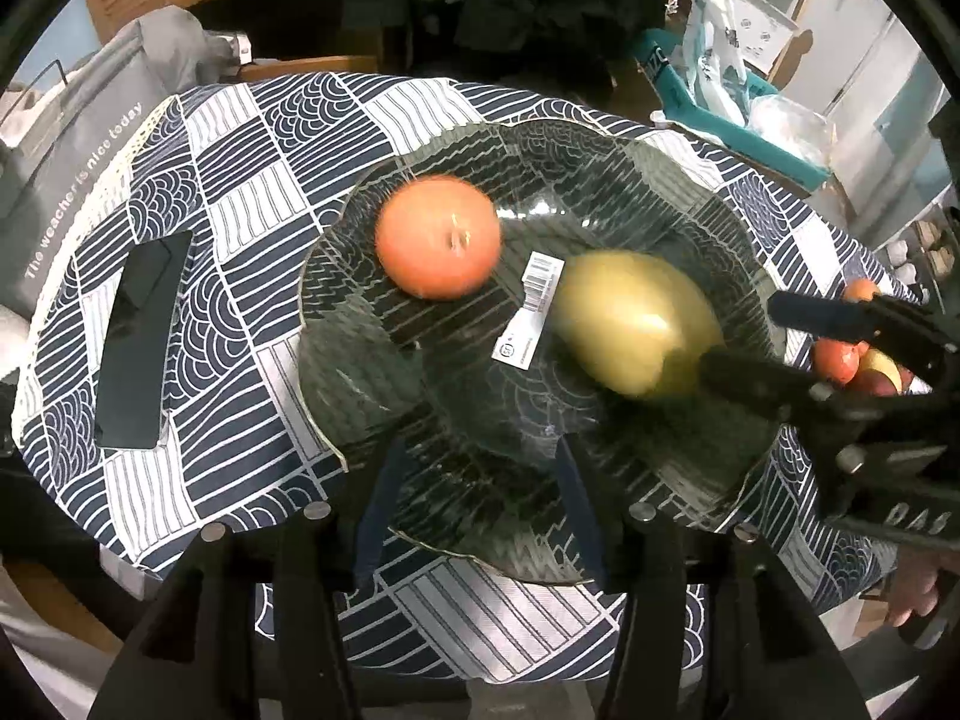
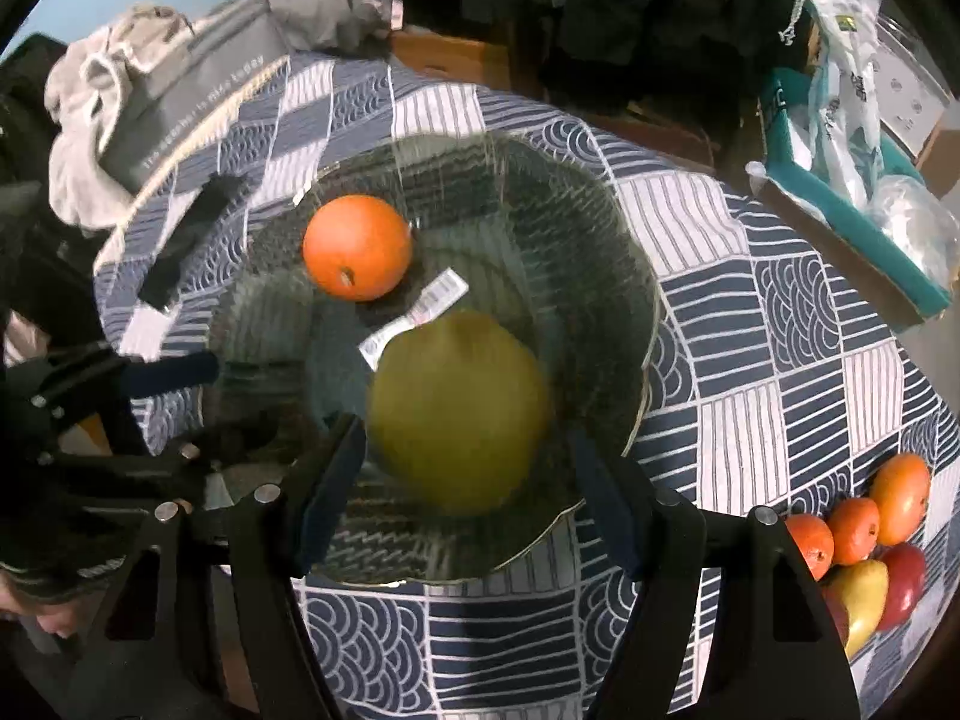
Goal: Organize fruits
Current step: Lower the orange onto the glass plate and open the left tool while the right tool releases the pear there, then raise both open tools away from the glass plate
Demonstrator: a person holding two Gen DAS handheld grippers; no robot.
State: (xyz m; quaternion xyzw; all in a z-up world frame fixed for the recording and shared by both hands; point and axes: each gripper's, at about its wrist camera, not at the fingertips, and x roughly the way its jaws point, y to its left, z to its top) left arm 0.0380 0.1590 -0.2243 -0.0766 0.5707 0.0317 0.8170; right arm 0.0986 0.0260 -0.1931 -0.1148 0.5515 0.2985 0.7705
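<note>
A clear glass bowl (image 1: 336,276) (image 2: 624,276) sits on the patterned tablecloth. In it lie an orange (image 1: 438,237) (image 2: 357,247) and a large yellow-green fruit (image 1: 630,324) (image 2: 459,414), with a barcode label (image 1: 531,312) (image 2: 420,315) between them. My left gripper (image 1: 474,480) is open and empty over the bowl's near rim. My right gripper (image 2: 468,480) is open, its jaws on either side of the yellow-green fruit without gripping it; it also shows at the right of the left wrist view (image 1: 756,330). Several more fruits (image 2: 864,540) (image 1: 852,354) lie on the cloth at the right.
A black phone (image 1: 141,348) (image 2: 186,240) lies on the cloth left of the bowl. A grey bag with clothes (image 2: 180,90) stands at the table's far left edge. A teal box with plastic bags (image 2: 852,180) is off the table at the right.
</note>
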